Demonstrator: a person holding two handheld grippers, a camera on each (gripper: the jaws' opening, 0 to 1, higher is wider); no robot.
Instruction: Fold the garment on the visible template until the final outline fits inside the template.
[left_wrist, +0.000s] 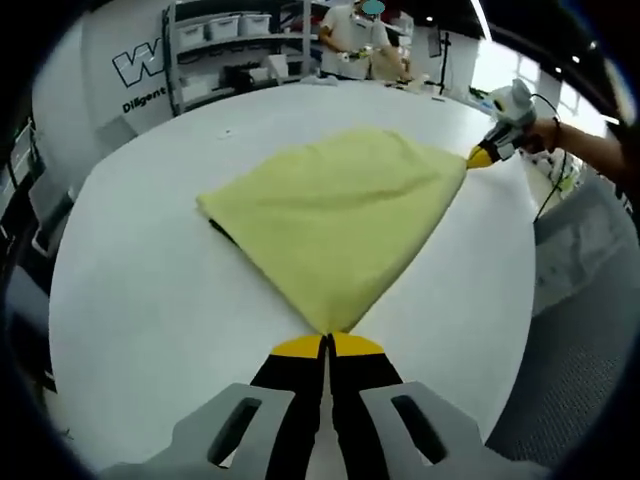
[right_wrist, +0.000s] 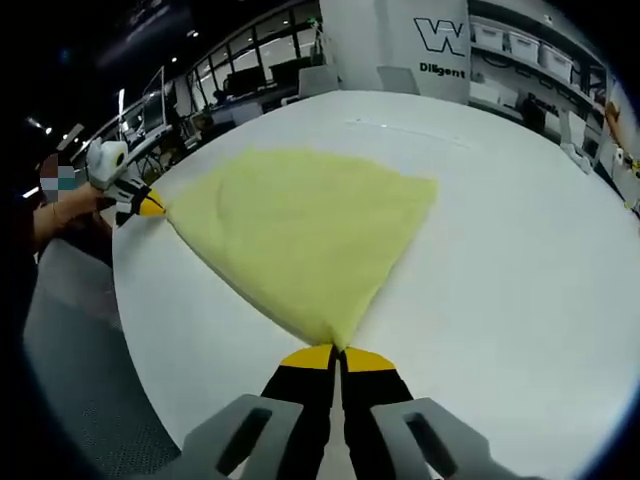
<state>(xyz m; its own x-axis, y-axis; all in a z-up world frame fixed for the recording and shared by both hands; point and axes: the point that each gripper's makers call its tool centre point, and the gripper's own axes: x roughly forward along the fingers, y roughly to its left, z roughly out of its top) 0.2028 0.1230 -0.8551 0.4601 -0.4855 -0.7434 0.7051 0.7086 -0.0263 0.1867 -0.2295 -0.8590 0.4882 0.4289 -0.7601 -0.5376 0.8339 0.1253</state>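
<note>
Table (left_wrist: 150, 300), white and round, carries a yellow garment (left_wrist: 335, 215) spread at its middle, stretched to pointed corners. Left gripper (left_wrist: 328, 340) is clamped closed on the near corner in the left gripper view, where the right gripper (left_wrist: 482, 156) pinches the far right corner, a hand (left_wrist: 545, 135) behind it. Right gripper view shows storage bins (right_wrist: 520, 40) on shelves; the left gripper view shows a person (left_wrist: 355, 35) standing beyond. Wall lettering reads "W" and "Diligent" (right_wrist: 442, 68).

Grey-framed tool (left_wrist: 328, 340) with black jaws, yellow tips; matching second tool (right_wrist: 338, 352).
</note>
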